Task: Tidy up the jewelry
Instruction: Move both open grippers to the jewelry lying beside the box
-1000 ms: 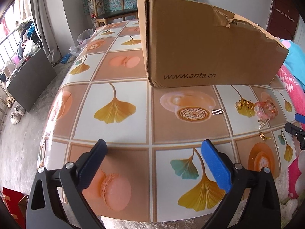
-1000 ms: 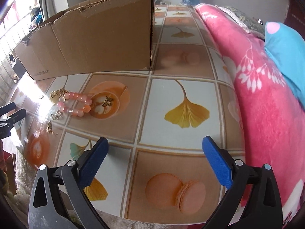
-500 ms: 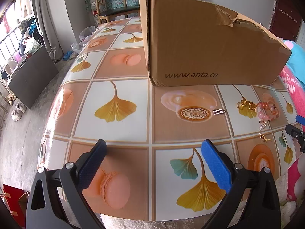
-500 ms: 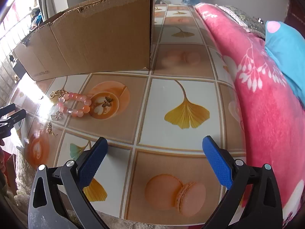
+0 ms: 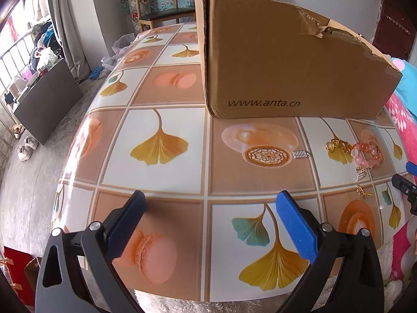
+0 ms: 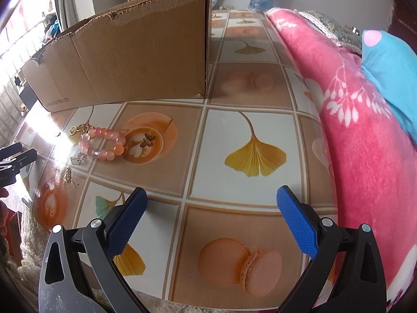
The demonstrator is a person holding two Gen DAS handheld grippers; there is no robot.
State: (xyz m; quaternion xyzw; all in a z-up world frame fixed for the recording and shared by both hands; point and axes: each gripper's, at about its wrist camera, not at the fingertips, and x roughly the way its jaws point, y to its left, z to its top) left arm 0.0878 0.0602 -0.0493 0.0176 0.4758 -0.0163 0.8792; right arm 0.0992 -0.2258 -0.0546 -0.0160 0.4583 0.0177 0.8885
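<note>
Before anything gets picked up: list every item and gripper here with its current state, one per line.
Left gripper: open, empty, above the table's near edge.
Right gripper: open, empty, above the table.
Cardboard box: upright on the table, top open, rim torn.
Pink bead bracelet: lying flat on the table, untouched.
Butterfly charm: loose on the table, beside the bracelet.
Gold clasp chain: on the table, by the bracelet.
Silver comb-shaped piece: lying apart from the rest.

A lived-in home: the desk (image 5: 166, 120) wears a ginkgo-and-macaron patterned cloth, a wooden chair (image 5: 159, 2) stands at its far end, shoes (image 5: 26, 144) sit on the floor at left, and a pink floral blanket (image 6: 365, 135) lies right.
</note>
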